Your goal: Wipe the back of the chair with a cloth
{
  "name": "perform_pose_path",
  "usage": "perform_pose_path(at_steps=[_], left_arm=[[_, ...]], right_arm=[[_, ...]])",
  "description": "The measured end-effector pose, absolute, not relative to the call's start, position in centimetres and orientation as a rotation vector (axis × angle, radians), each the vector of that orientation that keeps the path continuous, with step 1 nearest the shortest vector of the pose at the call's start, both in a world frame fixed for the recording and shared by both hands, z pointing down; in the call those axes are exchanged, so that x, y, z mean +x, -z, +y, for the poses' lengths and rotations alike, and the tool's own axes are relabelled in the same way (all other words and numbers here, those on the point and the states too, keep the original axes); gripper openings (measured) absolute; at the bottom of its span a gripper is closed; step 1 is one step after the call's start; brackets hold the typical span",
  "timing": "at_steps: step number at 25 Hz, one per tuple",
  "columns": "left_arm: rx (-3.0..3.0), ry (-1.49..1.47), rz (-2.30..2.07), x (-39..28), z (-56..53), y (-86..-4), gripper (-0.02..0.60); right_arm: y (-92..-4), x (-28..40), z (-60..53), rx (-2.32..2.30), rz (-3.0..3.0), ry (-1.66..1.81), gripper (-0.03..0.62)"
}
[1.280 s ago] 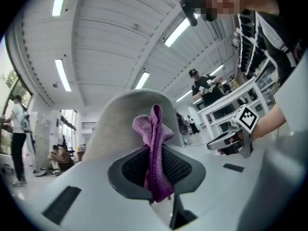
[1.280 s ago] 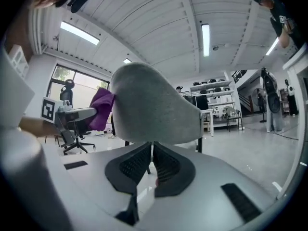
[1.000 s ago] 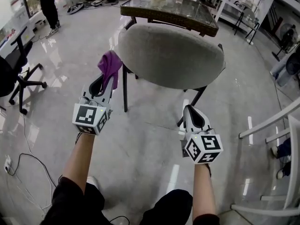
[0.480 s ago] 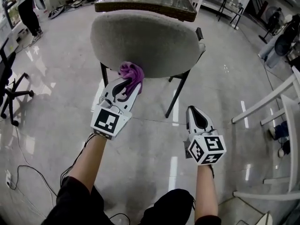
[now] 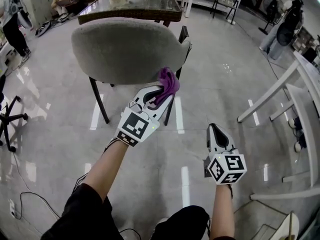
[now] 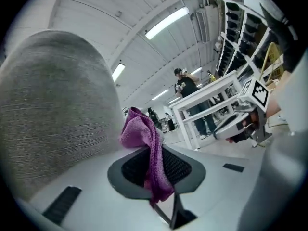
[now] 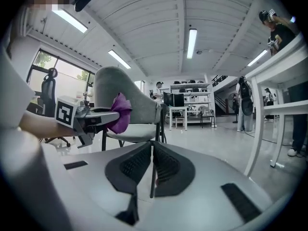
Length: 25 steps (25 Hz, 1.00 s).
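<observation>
A grey upholstered chair (image 5: 125, 46) on black legs stands ahead of me, its rounded back facing me. My left gripper (image 5: 161, 90) is shut on a purple cloth (image 5: 167, 83), which touches the lower right edge of the chair back. In the left gripper view the cloth (image 6: 144, 143) hangs between the jaws beside the grey chair back (image 6: 53, 109). My right gripper (image 5: 214, 130) hangs lower and to the right, away from the chair, jaws together with nothing in them. The right gripper view shows the chair (image 7: 122, 105) and the cloth (image 7: 119, 112) from the side.
A glass-topped table (image 5: 132, 4) stands beyond the chair. White frames (image 5: 295, 99) stand at the right. A black office chair base (image 5: 7, 121) and floor cables (image 5: 20, 184) are at the left. People stand and sit at the far edges.
The left gripper has carried the cloth rightward along the lower edge of the chair back, from its left side to its right corner. The right gripper has stayed low on the right.
</observation>
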<state>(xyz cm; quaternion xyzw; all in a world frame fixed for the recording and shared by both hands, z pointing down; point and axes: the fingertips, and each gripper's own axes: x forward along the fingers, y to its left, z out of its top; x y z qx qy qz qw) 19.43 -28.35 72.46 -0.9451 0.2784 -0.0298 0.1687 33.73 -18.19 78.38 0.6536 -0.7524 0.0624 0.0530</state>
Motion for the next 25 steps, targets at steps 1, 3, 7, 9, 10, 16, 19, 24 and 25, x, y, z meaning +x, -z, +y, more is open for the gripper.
perform_pose_path(at_steps=[1,3,7,9,10,16,19,24,25], left_arm=[[-2.698,0.074,0.737,20.1,-27.3,-72.3,0.080],[-2.716,0.050,0.678,20.0,-25.8,-72.0,0.080],[-2.725,0.005,0.718,16.2,-25.3,-70.4,0.080],[-2.714,0.003,0.764,13.9,-25.7,-69.5,0.080],[-2.712,0.010,0.783,12.8,-25.9,-69.1,0.080],[-2.820,0.080,0.957,7.0,-27.0,-66.9,0.080],[-2.768,0.106,0.996,4.9,-27.3,-64.5,0.080],[-2.754,0.096,1.096,2.0,-27.8,-58.7,0.080],[-2.744,0.108,1.131,1.2,-28.0,-57.6,0.080]], right_arm=[[-78.3,33.8,-18.1,1.992,-2.286,-0.195,0.029],[-78.1,33.2,-18.3,1.997,-2.286,-0.196,0.029],[-76.5,30.6,-19.3,2.004,-2.318,-0.169,0.029],[-75.4,29.3,-19.9,1.996,-2.345,-0.161,0.029],[-74.8,28.6,-20.3,1.988,-2.357,-0.149,0.029],[-69.7,24.4,-23.0,1.930,-2.398,-0.129,0.029],[-66.2,23.2,-23.8,1.914,-2.418,-0.155,0.029],[-60.8,21.9,-24.4,1.902,-2.422,-0.160,0.029],[-59.5,21.6,-24.5,1.895,-2.421,-0.158,0.029]])
